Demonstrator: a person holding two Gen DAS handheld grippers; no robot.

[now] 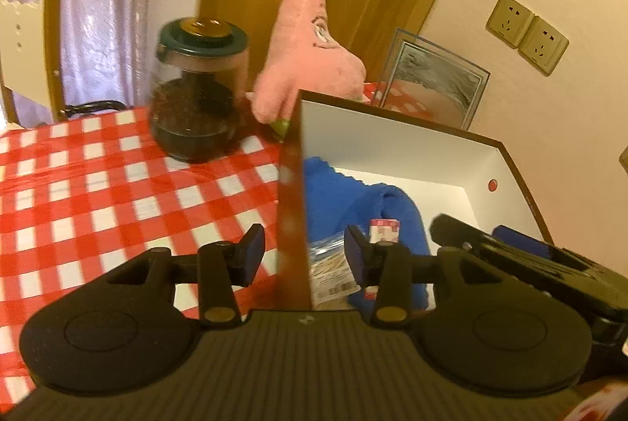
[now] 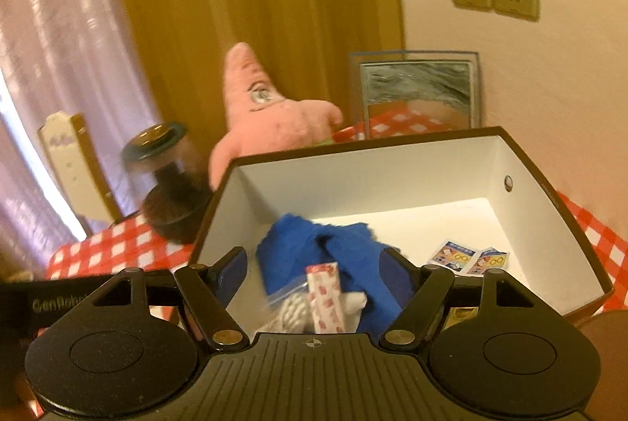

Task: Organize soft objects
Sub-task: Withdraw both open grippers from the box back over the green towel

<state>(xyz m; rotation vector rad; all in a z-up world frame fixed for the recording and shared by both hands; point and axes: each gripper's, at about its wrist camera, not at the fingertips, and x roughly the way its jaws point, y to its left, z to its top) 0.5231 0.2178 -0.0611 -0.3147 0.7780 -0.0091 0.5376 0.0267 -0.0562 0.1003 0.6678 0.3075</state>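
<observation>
While the left gripper [image 1: 300, 250] sits with its jaws spread wide astride the near wall of the box [image 1: 292, 185] — one finger outside over the checked tablecloth [image 1: 98, 193], the other inside — the right gripper [image 2: 314, 273] hangs over the box's open top, its fingers likewise parted and clasping nothing; inside the white-lined box lie a crumpled blue cloth [image 2: 337, 248], a clear bag [image 2: 288, 307] of pale contents, a small pink-printed packet [image 2: 325, 297] and, well apart on the bare floor, two printed cards [image 2: 467, 260]; behind the box the pink starfish plush [image 1: 310, 55] stands upright on the table, touching the far wall; just beside it stands a lidded jar [image 1: 198, 87] of dark contents; a framed picture [image 1: 433, 85] leans against the wall, beneath two sockets [image 1: 528, 34]; a chair [image 1: 29, 40] stands at the table's far edge.
</observation>
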